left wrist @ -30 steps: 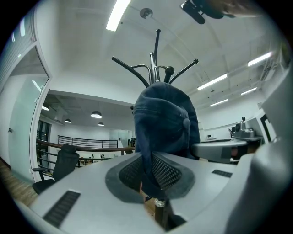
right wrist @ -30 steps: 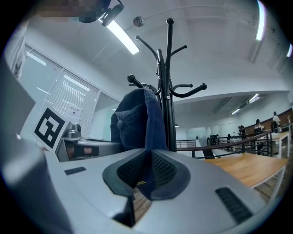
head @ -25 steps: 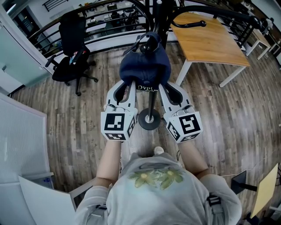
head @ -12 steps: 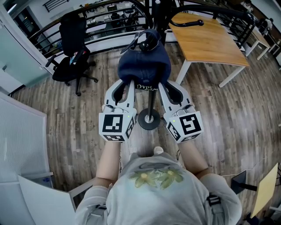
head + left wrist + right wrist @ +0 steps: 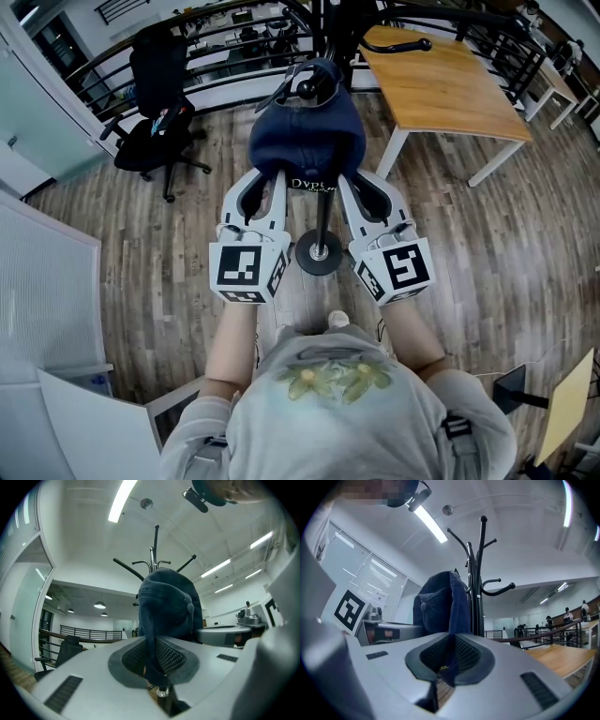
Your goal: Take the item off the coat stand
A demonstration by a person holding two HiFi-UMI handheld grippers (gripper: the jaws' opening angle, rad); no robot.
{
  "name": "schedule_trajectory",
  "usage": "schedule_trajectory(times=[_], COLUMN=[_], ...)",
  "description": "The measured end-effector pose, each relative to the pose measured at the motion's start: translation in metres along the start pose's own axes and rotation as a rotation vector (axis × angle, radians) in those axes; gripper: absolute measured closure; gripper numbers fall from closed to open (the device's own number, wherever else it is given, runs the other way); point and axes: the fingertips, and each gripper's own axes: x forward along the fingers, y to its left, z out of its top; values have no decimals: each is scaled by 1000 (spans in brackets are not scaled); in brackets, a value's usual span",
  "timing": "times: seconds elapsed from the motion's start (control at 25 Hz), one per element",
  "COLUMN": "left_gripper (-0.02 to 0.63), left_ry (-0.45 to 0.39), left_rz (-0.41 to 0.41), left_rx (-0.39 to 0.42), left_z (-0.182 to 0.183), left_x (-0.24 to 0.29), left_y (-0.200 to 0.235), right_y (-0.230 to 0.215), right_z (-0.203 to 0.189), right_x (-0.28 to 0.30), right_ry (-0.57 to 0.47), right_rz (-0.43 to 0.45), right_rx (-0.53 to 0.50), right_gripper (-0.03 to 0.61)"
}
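A navy blue cap [image 5: 307, 141] hangs over a hook of the black coat stand, whose round base [image 5: 319, 254] shows on the floor below. My left gripper [image 5: 271, 180] is shut on the cap's left lower edge, and my right gripper [image 5: 346, 182] is shut on its right lower edge. In the left gripper view the cap's cloth [image 5: 168, 606] runs down between the pads of the gripper [image 5: 153, 662], with the stand's hooks [image 5: 153, 560] behind. In the right gripper view the cap [image 5: 439, 605] is pinched in the gripper [image 5: 449, 662] beside the stand's pole [image 5: 477, 597].
A wooden table [image 5: 441, 84] with white legs stands at the back right. A black office chair [image 5: 155, 94] is at the back left, in front of a railing. White panels [image 5: 47, 300] stand at the left. The floor is wood planks.
Both grippers and the cap have shifted slightly up and away along the stand. The left gripper has drifted a little to the left.
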Motion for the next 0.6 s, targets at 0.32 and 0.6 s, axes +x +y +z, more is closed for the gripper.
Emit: schedule_trajectory(times=[0.32,0.6], left_gripper=[558,560], left_ry=[-18,-20], left_rz=[9,13], left_rx=[2,-3], left_z=[9,9], left_x=[-15,-27], left_y=[-2,-4], right_y=[11,21], right_z=[9,9], right_x=[-9,-17], right_ry=[-18,-17], right_rz=[10,19], right_rx=[-13,-21], right_gripper=[543,543])
